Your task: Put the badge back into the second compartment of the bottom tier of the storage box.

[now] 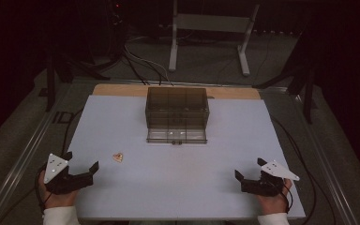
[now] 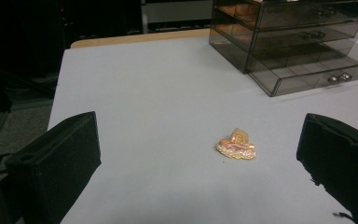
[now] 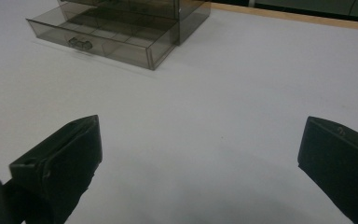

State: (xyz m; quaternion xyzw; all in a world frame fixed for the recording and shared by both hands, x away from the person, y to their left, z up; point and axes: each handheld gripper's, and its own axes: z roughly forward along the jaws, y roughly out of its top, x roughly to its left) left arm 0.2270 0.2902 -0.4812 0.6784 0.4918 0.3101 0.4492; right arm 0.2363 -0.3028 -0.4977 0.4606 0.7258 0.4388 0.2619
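The left gripper [image 1: 82, 165] sits at the lower left of the high view, jaws spread wide, holding nothing and touching nothing between them. In the left gripper view a small golden trinket [image 2: 236, 144] lies flat on the pale mat [image 2: 158, 93], right of center between the two black jaws and ahead of them, clear of both. In the high view the trinket [image 1: 117, 157] lies just up and right of that gripper. The right gripper [image 1: 247, 176], at the lower right, is likewise spread wide and empty. A smoky clear drawer box [image 1: 177, 108] stands at upper center; its bottom drawer [image 1: 176, 135] is pulled out, its compartments looking empty.
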